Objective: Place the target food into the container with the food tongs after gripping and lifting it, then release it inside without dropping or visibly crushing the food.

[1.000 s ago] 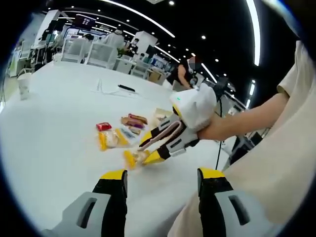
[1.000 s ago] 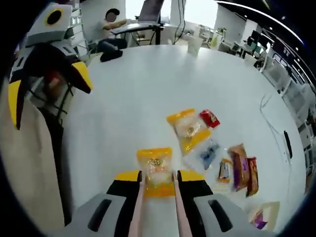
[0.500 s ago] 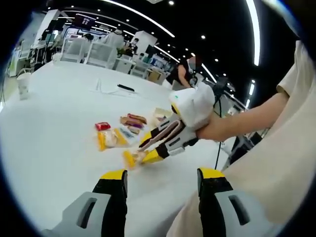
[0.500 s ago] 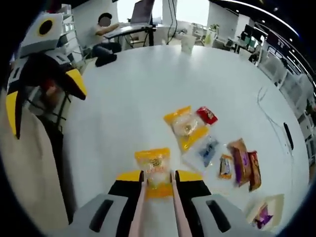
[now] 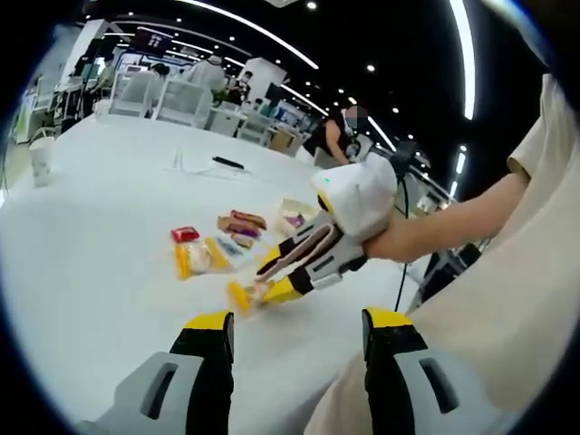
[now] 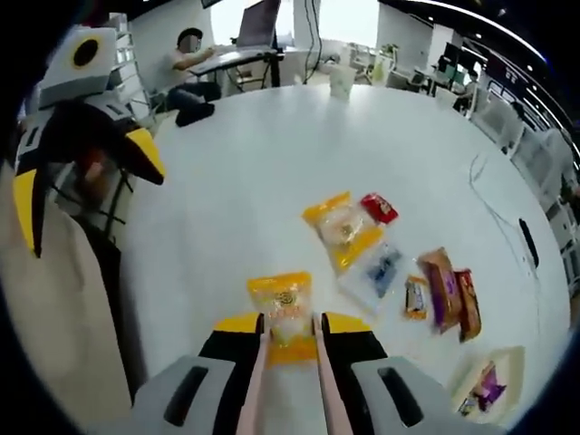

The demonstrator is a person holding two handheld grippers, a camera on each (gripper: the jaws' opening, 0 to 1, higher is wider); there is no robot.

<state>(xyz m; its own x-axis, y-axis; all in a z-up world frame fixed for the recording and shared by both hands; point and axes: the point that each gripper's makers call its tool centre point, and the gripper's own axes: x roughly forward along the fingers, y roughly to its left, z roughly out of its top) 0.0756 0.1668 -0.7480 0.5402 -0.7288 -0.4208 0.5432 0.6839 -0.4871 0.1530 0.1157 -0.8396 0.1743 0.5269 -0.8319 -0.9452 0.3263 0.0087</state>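
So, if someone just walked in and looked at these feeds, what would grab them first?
The yellow packet pinched at its near end in the right claw, low on the white table. Next, the scatter of other snack packets just beyond it, with a shallow tray at the far end of the row. The left claw hangs open and empty above the table edge.

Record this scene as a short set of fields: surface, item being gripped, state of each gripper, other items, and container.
surface: white table
gripped item: yellow snack packet, lying on the table
right gripper: shut on the yellow snack packet
left gripper: open, holding nothing, above the table edge
other items: yellow packet, red packet, clear packet, brown packets
container: shallow tray holding a purple packet, at the far end of the row
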